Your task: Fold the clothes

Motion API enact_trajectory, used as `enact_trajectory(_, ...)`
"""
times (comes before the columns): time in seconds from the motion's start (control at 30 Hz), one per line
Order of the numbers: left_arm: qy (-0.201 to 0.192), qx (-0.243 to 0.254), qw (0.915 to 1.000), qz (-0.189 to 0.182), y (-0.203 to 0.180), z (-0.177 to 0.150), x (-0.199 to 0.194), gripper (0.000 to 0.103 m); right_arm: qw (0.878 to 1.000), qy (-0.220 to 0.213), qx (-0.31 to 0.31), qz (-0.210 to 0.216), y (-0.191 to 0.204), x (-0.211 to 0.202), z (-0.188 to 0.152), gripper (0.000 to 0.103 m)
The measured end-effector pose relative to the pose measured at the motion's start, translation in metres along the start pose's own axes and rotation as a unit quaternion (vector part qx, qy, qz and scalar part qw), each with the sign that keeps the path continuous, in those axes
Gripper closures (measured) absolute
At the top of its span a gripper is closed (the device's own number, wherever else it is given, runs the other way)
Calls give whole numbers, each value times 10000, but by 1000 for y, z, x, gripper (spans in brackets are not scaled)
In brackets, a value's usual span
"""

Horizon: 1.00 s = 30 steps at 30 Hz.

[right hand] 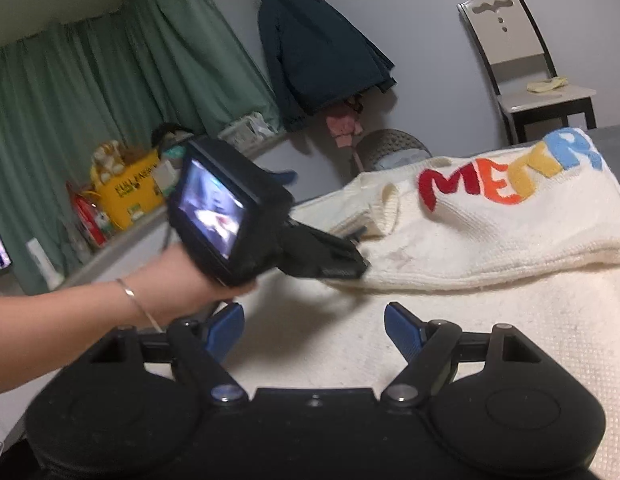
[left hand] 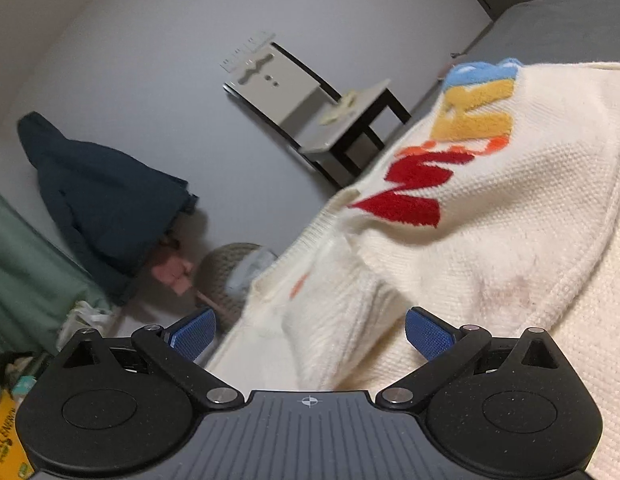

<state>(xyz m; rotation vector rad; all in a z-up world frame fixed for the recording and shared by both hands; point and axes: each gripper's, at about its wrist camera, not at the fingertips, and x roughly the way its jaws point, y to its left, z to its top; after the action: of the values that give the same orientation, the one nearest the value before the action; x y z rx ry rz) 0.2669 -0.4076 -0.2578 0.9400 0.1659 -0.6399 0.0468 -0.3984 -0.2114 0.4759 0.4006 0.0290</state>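
A cream knit sweater [left hand: 490, 216] with colourful letters lies partly folded on the bed; it also shows in the right wrist view [right hand: 490, 236]. My left gripper [left hand: 310, 334] is open, its blue pads [left hand: 424, 338] wide apart just above the sweater's folded edge near the bed side. In the right wrist view the left gripper [right hand: 360, 240] reaches over the sweater's near left part by a ribbed cuff [right hand: 390, 208]. My right gripper [right hand: 314, 332] is open and empty above the cream cloth in front.
A grey bed [left hand: 570, 28] lies under the sweater. A chair [right hand: 526, 64] stands by the wall. A dark jacket [right hand: 310, 48] hangs on the wall, a round basket [right hand: 390, 148] below it. Green curtains [right hand: 109, 92] and a cluttered shelf [right hand: 125, 196] are at left.
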Motion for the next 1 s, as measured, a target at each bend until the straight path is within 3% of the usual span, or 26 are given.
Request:
enact_trajectory(0.03, 62, -14, 9999, -101, 0, 0, 5, 14, 10000, -9, -15, 10, 0, 0, 0, 26)
enact_trajectory(0.1, 187, -41, 9994, -302, 1, -1, 14, 47, 10000, -9, 43, 57, -3, 2, 1, 26)
enact_trajectory(0.17, 311, -69, 9982, -504, 1, -1, 23, 69, 9998, -25, 166, 93, -5, 2, 1, 26)
enact_trajectory(0.27, 317, -232, 9971, -644, 4, -3, 28, 95, 9995, -17, 289, 106, -9, 2, 0, 26)
enact_trajectory(0.33, 174, -959, 9940, -489, 16, -9, 21, 95, 9995, -14, 311, 57, -11, 2, 0, 26)
enact_trajectory(0.37, 141, -1606, 9864, -331, 28, -16, 19, 95, 9994, -11, 337, 37, -12, 2, 0, 26)
enact_trajectory(0.4, 204, -2408, 9702, -173, 43, -26, 17, 95, 9993, -5, 382, 23, -13, 3, 0, 26)
enact_trajectory(0.43, 316, -3270, 9445, -24, 59, -38, 15, 95, 9991, 0, 433, 13, -14, 3, 0, 26)
enact_trajectory(0.47, 425, -4104, 9108, 126, 75, -50, 13, 95, 9989, 5, 474, 9, -15, 4, 0, 26)
enact_trajectory(0.5, 615, -4914, 8685, 216, 86, -68, 14, 95, 9988, 11, 495, 7, -16, 5, 0, 26)
enact_trajectory(0.53, 852, -5687, 8177, 268, 95, -89, 17, 95, 9987, 18, 507, 4, -17, 5, -1, 26)
enact_trajectory(0.57, 1081, -6408, 7594, 318, 103, -110, 19, 95, 9987, 29, 512, -11, -17, 6, -1, 26)
enact_trajectory(0.6, 1254, -6895, 7128, 270, 105, -128, 23, 95, 9987, 46, 514, -23, -17, 6, -2, 26)
enact_trajectory(0.63, 1393, -7244, 6750, 163, 104, -145, 29, 95, 9986, 65, 518, -24, -17, 6, -3, 26)
enact_trajectory(0.67, 1433, -7434, 6532, 82, 103, -156, 33, 95, 9986, 78, 519, -23, -17, 6, -3, 26)
enact_trajectory(0.7, 1378, -7471, 6502, 42, 102, -161, 33, 95, 9987, 83, 507, -20, -16, 6, -3, 26)
enact_trajectory(0.83, 1375, -7231, 6766, -211, 109, -162, 33, 93, 9994, 61, 331, -39, -12, 4, -4, 26)
enact_trajectory(0.87, 1440, -7167, 6817, -316, 112, -164, 35, 86, 9995, 66, 302, -44, -12, 4, -4, 26)
enact_trajectory(0.93, 1455, -7202, 6763, -525, 120, -173, 33, 81, 9996, 89, 274, -55, -13, 5, -4, 26)
enact_trajectory(0.97, 1445, -7242, 6716, -597, 125, -178, 30, 72, 9996, 102, 272, -59, -13, 6, -5, 26)
enact_trajectory(1.0, 1422, -7259, 6705, -579, 133, -185, 23, 51, 9995, 124, 267, -66, -13, 6, -5, 26)
